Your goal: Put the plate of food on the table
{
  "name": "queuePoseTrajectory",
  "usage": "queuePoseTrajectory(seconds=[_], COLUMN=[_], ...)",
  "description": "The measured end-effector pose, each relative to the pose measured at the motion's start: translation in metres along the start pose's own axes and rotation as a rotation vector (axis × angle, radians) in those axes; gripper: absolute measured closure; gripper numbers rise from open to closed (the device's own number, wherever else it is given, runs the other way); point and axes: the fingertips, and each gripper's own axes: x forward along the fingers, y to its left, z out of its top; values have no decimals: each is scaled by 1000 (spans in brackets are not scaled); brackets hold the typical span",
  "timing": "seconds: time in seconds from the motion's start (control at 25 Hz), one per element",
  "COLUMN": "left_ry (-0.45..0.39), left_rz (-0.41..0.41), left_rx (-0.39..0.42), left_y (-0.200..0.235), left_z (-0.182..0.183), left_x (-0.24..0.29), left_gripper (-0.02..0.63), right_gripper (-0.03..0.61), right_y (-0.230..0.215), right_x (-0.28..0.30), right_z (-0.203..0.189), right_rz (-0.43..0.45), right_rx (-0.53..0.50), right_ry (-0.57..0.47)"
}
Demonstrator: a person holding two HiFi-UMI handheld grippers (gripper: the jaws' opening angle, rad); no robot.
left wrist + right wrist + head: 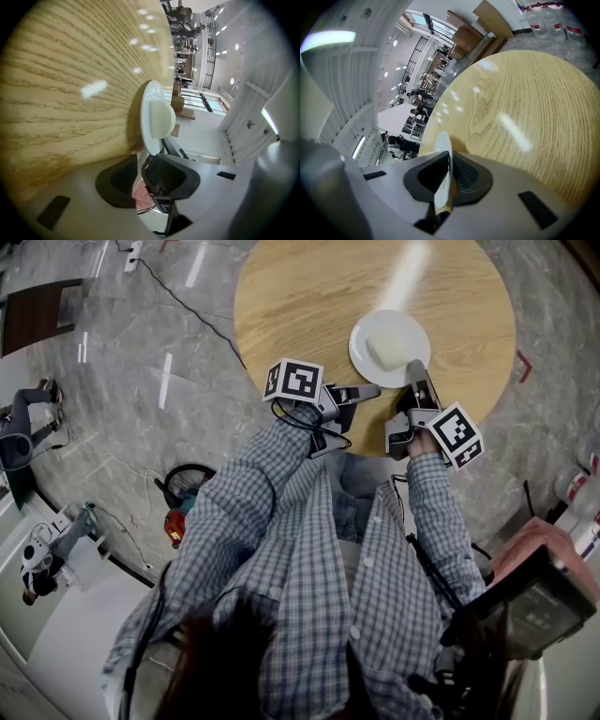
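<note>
On table [300, 296], plate [360, 341]; right tongs [419, 381] clamp rim, left tongs [367, 390] spread (empty).

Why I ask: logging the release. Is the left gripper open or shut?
Open: the left gripper shows its jaws apart in its own view, gripping nothing; the plate sits beyond them on the table.

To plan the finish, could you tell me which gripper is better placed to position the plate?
Right, probably: the right gripper is clamped on the rim of the plate, whereas the left gripper stands open beside it, gripping nothing.
</note>
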Motion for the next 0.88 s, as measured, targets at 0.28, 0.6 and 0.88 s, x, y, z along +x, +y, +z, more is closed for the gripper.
queuePoseTrajectory(seconds=[0.28, 0.6, 0.88], left_ry=[-96, -158, -163], left_rz=[-51, -28, -25], left_rx=[-75, -103, -95], left_y=[0, 6, 7], left_z=[9, 12, 13], left_x=[-3, -7, -5], left_gripper=[503, 589, 591], right_gripper=[551, 551, 541], right_y=[-2, -7, -8], right_x=[-2, -2, 1], right_z=[-5, -11, -12], right_rz=[-5, -20, -68], right_rx=[5, -7, -131], right_ry=[7, 40, 78])
